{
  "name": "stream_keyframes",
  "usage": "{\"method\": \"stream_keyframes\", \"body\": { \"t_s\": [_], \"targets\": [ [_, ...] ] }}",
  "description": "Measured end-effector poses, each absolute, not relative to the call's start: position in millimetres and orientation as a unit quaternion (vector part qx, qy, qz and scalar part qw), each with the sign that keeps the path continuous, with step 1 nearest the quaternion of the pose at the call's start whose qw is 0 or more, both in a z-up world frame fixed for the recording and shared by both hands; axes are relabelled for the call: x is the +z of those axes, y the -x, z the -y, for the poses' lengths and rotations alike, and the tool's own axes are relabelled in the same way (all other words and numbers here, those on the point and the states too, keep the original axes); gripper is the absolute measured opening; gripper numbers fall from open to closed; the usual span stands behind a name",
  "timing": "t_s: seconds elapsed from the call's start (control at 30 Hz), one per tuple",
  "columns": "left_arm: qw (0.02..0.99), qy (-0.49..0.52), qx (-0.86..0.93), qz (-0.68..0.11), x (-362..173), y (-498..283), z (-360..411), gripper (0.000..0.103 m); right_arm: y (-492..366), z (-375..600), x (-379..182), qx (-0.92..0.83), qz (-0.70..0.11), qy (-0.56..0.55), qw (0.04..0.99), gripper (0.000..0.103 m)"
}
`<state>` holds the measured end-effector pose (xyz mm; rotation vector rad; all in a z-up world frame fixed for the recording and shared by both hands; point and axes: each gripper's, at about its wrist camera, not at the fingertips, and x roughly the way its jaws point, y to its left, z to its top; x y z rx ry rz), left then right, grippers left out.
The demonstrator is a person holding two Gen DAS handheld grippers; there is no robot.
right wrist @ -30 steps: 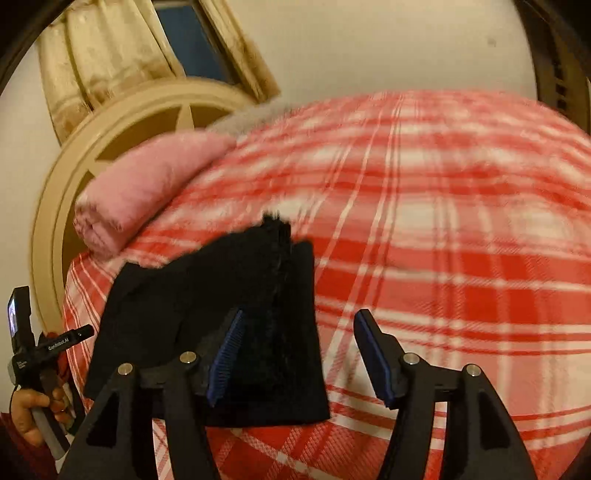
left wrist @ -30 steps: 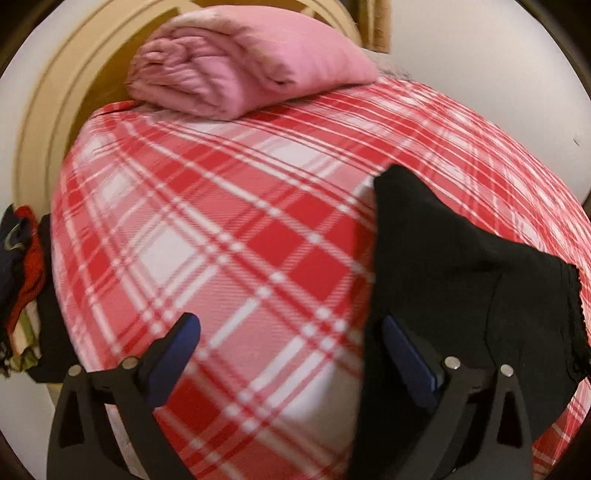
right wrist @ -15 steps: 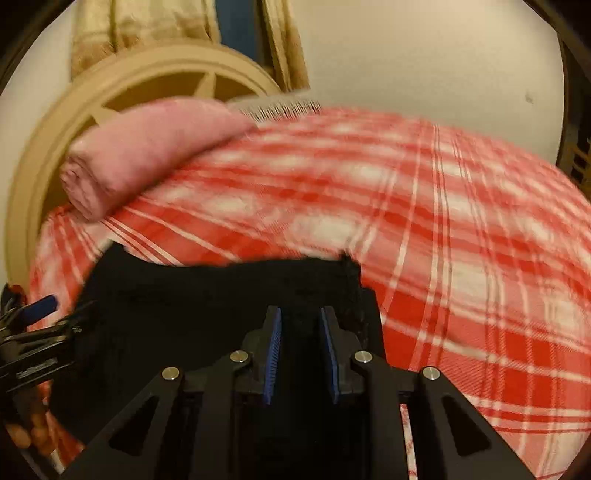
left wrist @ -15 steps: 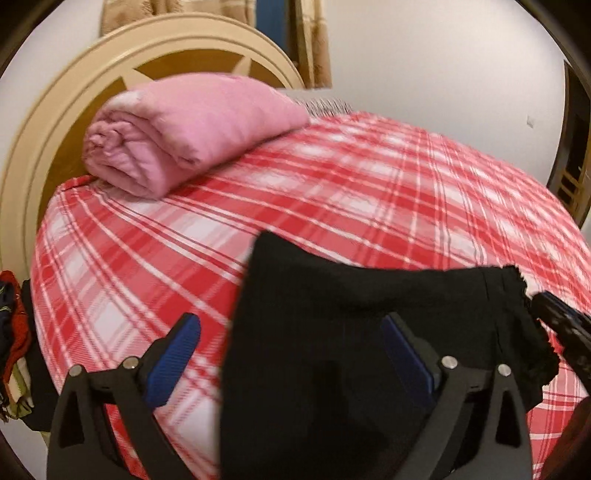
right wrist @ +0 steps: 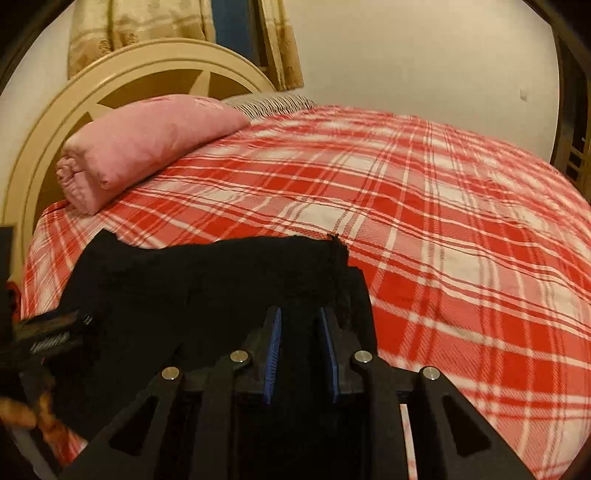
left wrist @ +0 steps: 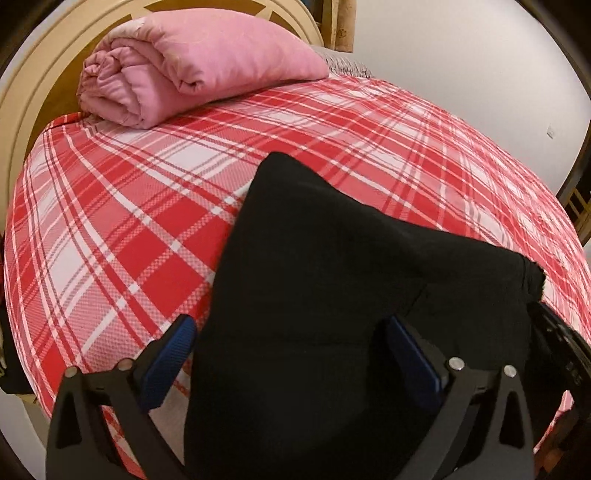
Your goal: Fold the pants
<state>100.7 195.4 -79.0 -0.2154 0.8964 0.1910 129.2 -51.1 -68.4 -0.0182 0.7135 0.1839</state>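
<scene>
The black pants point(left wrist: 332, 295) lie folded on the red plaid bed point(left wrist: 129, 221), near its front edge. My left gripper point(left wrist: 291, 354) is open, its blue-padded fingers point(left wrist: 170, 354) wide apart on either side of the pants' near left part. My right gripper point(right wrist: 300, 332) is shut on the pants point(right wrist: 207, 280), pinching a thick fold at their right end by the frayed hem. In the left wrist view the right gripper shows at the right edge point(left wrist: 557, 343). The left gripper shows at the left edge of the right wrist view point(right wrist: 48, 332).
A rolled pink blanket point(left wrist: 192, 62) lies at the head of the bed against the cream arched headboard point(right wrist: 155, 70). A white wall point(right wrist: 424, 51) and curtains point(right wrist: 122, 26) stand behind. Dark furniture point(right wrist: 576, 122) is at the far right.
My right gripper closed on the pants' right end and holds it. My left gripper moved right over the pants, staying open. The pants' fold has bunched up.
</scene>
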Motion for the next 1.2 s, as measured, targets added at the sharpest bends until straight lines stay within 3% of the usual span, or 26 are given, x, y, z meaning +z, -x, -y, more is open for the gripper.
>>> {"method": "stream_keyframes", "body": {
  "t_s": [0.13,0.27,0.43,0.8,1.0,1.2],
  "targets": [
    [0.895,0.093,0.096,-0.426,-78.6,-99.5,-193.0,0.103,-103.3,61.3,-74.0,0.076,-0.354,0.009,0.932,0.023],
    [0.901,0.068,0.104,-0.415,-77.5,-97.1,-187.9,0.103,-98.3,77.2,-82.1,0.066,-0.361,-0.033,0.93,0.037],
    [0.903,0.055,0.106,-0.413,-74.7,-88.0,-187.5,0.103,-101.3,87.4,-88.8,0.067,-0.374,-0.067,0.923,0.045],
    [0.906,0.049,0.106,-0.407,-74.9,-59.4,-184.6,0.103,-85.0,71.4,-83.1,0.02,-0.37,0.003,0.929,0.047],
    [0.905,0.048,0.107,-0.408,-75.2,-42.5,-178.8,0.103,-44.2,77.2,-72.3,0.02,-0.332,-0.036,0.942,0.047],
    [0.911,0.027,0.085,-0.402,-69.2,-19.4,-167.5,0.103,-32.2,62.7,-102.8,0.039,-0.379,-0.003,0.925,0.047]
  ]
}}
